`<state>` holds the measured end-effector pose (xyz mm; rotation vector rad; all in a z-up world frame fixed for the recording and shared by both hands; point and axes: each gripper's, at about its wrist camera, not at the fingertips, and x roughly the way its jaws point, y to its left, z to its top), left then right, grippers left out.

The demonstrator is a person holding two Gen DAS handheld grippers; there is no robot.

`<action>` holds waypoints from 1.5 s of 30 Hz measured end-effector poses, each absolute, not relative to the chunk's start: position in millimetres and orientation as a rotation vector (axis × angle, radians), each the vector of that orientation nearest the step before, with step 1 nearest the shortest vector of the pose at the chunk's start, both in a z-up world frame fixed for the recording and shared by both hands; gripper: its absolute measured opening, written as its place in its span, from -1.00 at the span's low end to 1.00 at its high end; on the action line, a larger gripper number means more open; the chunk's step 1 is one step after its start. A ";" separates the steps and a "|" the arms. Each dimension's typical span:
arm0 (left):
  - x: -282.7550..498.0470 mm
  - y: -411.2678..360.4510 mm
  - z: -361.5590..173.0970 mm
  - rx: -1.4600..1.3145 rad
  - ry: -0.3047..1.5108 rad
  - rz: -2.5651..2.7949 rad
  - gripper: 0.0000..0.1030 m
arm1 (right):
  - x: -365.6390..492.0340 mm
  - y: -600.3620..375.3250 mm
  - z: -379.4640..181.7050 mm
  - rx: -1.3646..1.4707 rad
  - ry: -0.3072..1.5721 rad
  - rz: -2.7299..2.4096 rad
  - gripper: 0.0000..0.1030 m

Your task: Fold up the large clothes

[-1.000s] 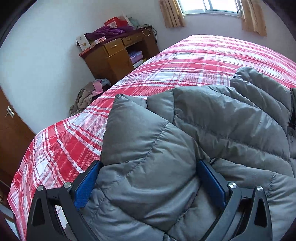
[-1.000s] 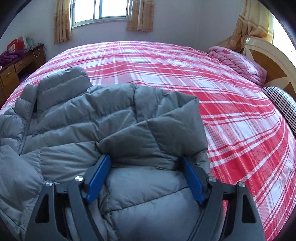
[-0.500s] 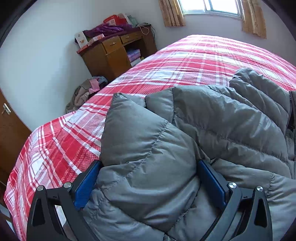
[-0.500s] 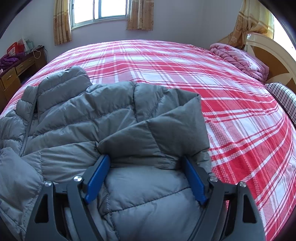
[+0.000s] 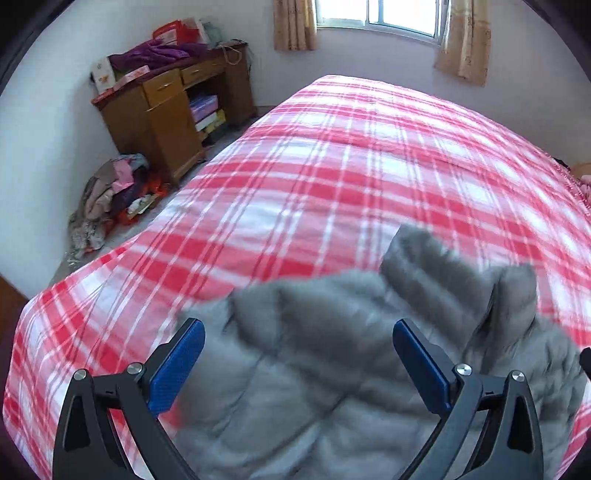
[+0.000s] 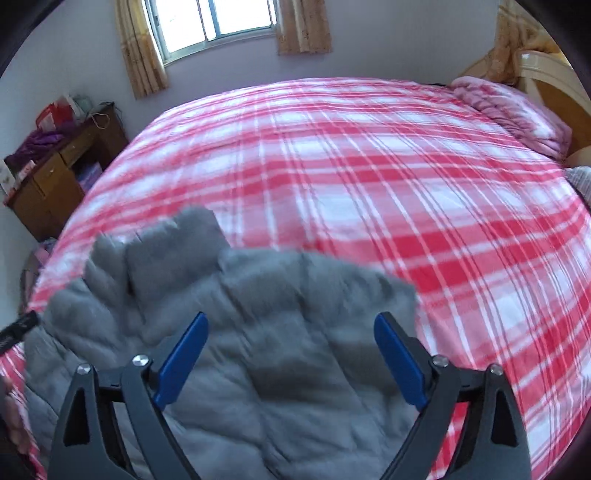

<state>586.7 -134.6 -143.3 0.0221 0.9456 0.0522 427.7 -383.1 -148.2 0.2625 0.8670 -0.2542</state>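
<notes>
While angled down over the grey jacket (image 5: 314,387), both grippers' jaws wide apart, right still opening, nothing gripped.

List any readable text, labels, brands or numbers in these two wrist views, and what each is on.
No text can be read in either view.
White box on the wooden desk: printed front, too small to read.
Red bag on the desk: any print too blurred.
Boxes in the desk's open shelf: no legible label.
Grey puffer jacket and plaid bedspread: no visible lettering.
</notes>
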 end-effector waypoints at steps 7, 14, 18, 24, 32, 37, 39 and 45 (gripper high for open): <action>655.5 -162.1 -144.9 -0.031 0.970 -0.025 0.98 | 499.8 -374.9 -138.5 0.276 0.870 -0.193 0.83; 694.9 -182.5 -172.7 -0.080 1.028 -0.061 0.98 | 548.0 -375.3 -157.6 0.333 0.910 -0.184 0.83; 704.0 -201.0 -185.0 -0.044 1.039 -0.105 0.98 | 563.9 -373.3 -168.7 0.289 0.933 -0.183 0.83; 692.3 -212.4 -199.7 0.019 1.073 -0.213 0.21 | 577.0 -367.2 -182.0 0.217 0.989 -0.135 0.78; 631.3 -189.7 -150.8 0.087 0.926 -0.351 -0.68 | 537.8 -363.8 -166.7 0.149 0.966 -0.006 -0.76; 584.2 -169.1 -135.8 0.119 0.837 -0.395 -0.75 | 493.0 -369.1 -145.1 0.121 0.918 0.037 -0.86; 561.1 -165.1 -137.2 0.157 0.783 -0.402 -0.76 | 474.2 -368.7 -139.9 0.115 0.901 0.054 -0.87; 541.0 -159.7 -170.1 0.203 0.806 -0.356 -0.79 | 440.8 -354.7 -151.5 0.065 0.875 0.063 -0.90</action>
